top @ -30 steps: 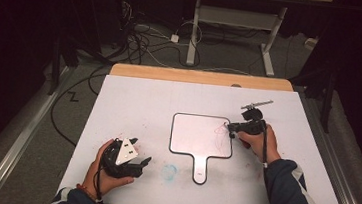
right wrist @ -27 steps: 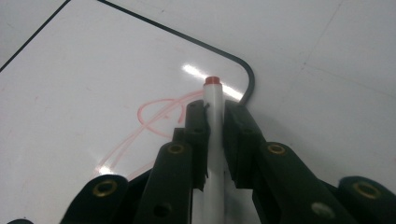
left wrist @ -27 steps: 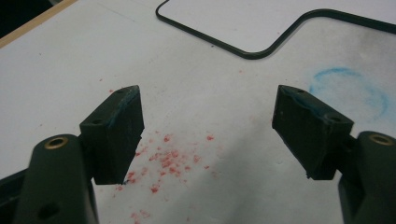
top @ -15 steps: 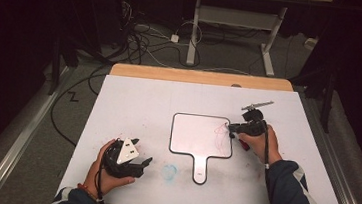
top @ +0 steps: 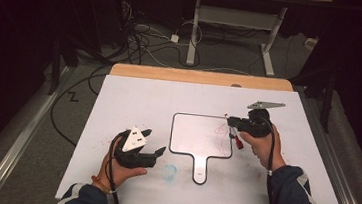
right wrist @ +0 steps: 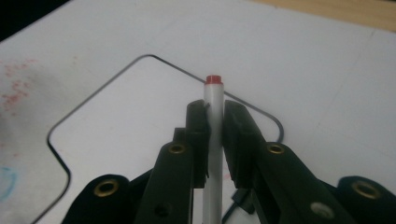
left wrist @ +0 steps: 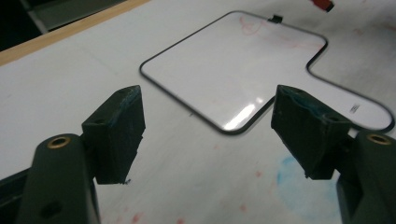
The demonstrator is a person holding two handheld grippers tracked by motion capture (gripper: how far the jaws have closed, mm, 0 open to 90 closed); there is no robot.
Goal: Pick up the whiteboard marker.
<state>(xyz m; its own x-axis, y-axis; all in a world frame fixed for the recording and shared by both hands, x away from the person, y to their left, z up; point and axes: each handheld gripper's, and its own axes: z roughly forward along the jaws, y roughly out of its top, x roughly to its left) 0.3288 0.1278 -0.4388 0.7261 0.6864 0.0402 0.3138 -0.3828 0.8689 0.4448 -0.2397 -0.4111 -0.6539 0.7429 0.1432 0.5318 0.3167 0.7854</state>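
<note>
A small white paddle-shaped whiteboard (top: pixel 201 134) with a black rim lies flat mid-table, its handle pointing to the near edge. Faint red scribbles (top: pixel 222 131) mark its right side. My right gripper (top: pixel 231 121) hovers over the board's right edge, shut on a white marker (top: pixel 236 136) with a red end. In the right gripper view the marker (right wrist: pixel 214 93) stands upright between the jaws of the right gripper (right wrist: pixel 215 112), above the whiteboard (right wrist: pixel 130 121). My left gripper (top: pixel 155 140) is open and empty, just left of the board. In its own view, the left gripper (left wrist: pixel 210 116) frames the whiteboard (left wrist: pixel 243 70).
The white table (top: pixel 134 97) carries a blue smudge (top: pixel 169 170) near the board's handle and faint red specks. A wooden strip (top: pixel 201 77) runs along the far edge. Beyond it are cables and desk legs (top: pixel 194 28) on a dark floor.
My left gripper has edged a little right and forward, nearer the whiteboard. The right gripper, still holding the marker, has barely shifted at the board's right edge.
</note>
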